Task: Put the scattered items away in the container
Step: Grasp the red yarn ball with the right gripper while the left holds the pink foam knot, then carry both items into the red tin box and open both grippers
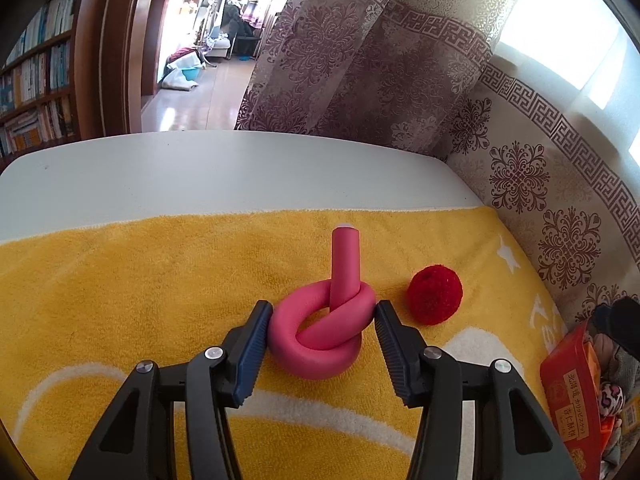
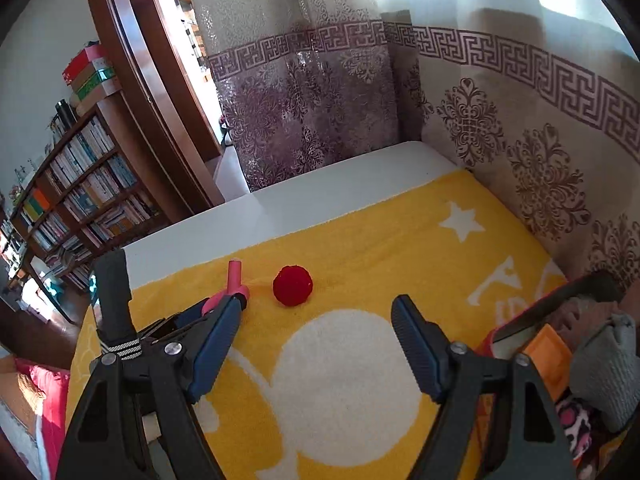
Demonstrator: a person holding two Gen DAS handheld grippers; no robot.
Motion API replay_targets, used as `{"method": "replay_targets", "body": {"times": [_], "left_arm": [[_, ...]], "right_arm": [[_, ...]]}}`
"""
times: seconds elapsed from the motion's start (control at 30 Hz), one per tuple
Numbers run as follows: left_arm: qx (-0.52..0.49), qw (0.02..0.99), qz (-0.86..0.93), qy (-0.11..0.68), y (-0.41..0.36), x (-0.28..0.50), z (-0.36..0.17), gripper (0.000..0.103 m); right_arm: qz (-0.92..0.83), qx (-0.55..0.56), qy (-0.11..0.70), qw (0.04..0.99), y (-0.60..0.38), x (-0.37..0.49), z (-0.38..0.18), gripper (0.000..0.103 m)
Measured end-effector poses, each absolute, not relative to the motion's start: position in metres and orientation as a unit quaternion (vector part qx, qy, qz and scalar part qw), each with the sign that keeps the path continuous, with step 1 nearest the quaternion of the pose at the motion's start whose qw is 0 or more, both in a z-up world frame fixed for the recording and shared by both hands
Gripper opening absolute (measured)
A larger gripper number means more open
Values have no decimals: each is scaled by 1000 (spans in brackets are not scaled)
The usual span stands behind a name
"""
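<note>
The left claw (image 1: 322,322) is pinching the knotted pink foam tube (image 1: 324,320), its free end pointing twelve o'clock; the right claw (image 2: 316,320) is gaping empty.

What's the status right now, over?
Left gripper jaws clamped on knotted pink foam tube. Right gripper jaws open, empty. Red fuzzy pompom ball loose, path clear.

I get bright daylight through the curtains (image 2: 500,92), blown-out glare at the doorway (image 1: 208,12), sharp focus, fisheye-bent edges.
</note>
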State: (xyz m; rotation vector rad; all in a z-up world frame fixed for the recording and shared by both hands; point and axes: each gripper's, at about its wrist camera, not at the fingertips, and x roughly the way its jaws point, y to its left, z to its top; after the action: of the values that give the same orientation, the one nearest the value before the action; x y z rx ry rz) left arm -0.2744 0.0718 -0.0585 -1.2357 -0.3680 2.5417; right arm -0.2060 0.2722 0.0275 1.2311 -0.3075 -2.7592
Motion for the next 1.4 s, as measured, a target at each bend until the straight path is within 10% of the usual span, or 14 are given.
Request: {"method": "replay_targets", "body": {"times": [0.4, 0.57, 1.4], "left_arm": [[-419, 107, 887, -159, 40, -280, -56, 54], [-422, 112, 887, -152, 45, -279, -57, 54], [-373, 331, 866, -45, 219, -121, 41, 54]], "right_arm": [[-856, 502, -115, 44, 248, -297, -50, 66], [-847, 506, -146, 72, 250, -294, -54, 37], [-940, 307, -147, 7, 452, 7, 86, 37]]}}
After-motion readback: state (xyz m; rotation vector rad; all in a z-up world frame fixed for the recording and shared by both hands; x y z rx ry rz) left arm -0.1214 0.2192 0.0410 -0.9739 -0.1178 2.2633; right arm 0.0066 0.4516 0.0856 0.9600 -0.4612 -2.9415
